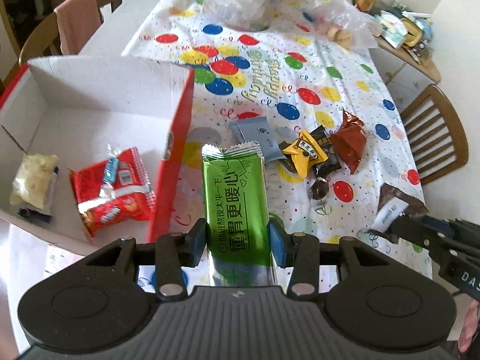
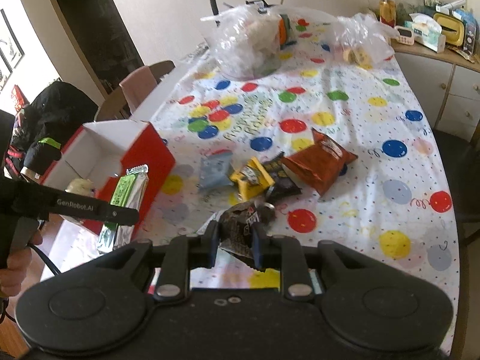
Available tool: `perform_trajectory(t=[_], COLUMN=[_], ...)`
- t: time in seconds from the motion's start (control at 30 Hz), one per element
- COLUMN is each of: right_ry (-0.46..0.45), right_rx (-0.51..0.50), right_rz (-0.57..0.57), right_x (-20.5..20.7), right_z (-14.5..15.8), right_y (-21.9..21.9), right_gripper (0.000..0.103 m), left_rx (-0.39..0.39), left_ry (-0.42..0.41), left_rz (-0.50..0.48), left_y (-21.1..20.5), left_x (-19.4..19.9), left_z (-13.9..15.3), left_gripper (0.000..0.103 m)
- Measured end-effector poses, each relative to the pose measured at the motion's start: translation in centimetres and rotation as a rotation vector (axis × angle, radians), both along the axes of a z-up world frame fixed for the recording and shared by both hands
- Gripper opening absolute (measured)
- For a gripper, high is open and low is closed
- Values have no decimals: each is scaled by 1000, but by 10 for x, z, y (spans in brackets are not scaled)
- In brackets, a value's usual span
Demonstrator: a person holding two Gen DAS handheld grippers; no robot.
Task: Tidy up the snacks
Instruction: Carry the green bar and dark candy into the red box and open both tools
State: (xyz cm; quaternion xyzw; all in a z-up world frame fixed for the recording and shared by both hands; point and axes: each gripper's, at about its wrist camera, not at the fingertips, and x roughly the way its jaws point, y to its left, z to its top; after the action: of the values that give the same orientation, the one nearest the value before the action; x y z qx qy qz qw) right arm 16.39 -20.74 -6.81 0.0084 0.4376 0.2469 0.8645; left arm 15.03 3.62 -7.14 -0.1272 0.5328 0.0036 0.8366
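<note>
Nearest you, in the lower centre of the left wrist view, your left gripper (image 1: 237, 241) is closed narrow on the green snack bar (image 1: 235, 198), its blue pads pressing the wrapper's two long edges about halfway along. The bar's long axis runs straight up the frame away from you, its crimped silver end pointing at the far table. Judge it light and fairly stiff but with slick foil, so a mid-length pinch across the width suits it; squeeze harder and you may crush what's inside.

In the right wrist view, low centre, your right gripper (image 2: 235, 240) is nearly closed on a dark crinkled packet (image 2: 240, 225), which bunches between the pads. It looks soft and almost weightless, with no clear long axis while crumpled; its loose end points up-frame.

Just left of the bar sits the red box (image 1: 177, 150), open, already holding a red packet (image 1: 112, 186) and a pale snack (image 1: 33, 177).

Farther up on the balloon tablecloth (image 1: 300, 69) lie a grey-blue sachet (image 1: 258, 138), a yellow packet (image 1: 303, 156) and a brown pouch (image 1: 351, 141), all small and pliable, best taken across the middle.
</note>
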Motion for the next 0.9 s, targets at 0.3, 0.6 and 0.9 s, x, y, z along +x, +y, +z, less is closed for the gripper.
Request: perform_trajectory(t=[0.3, 0.6, 0.9], right_ry=[-45, -84, -90], right_rx=[25, 37, 6], right_rz=[31, 85, 138], right_x=[-15, -18, -8], right_z=[22, 33, 25], right_y=[54, 125, 198], right_gripper=[21, 21, 21], left_rx=[1, 34, 82], left_ry=[-49, -80, -64], left_rz=[-16, 9, 54], left_y=[49, 115, 186], left_x=[-12, -15, -10], left_z=[27, 40, 34], left_gripper=[43, 43, 43])
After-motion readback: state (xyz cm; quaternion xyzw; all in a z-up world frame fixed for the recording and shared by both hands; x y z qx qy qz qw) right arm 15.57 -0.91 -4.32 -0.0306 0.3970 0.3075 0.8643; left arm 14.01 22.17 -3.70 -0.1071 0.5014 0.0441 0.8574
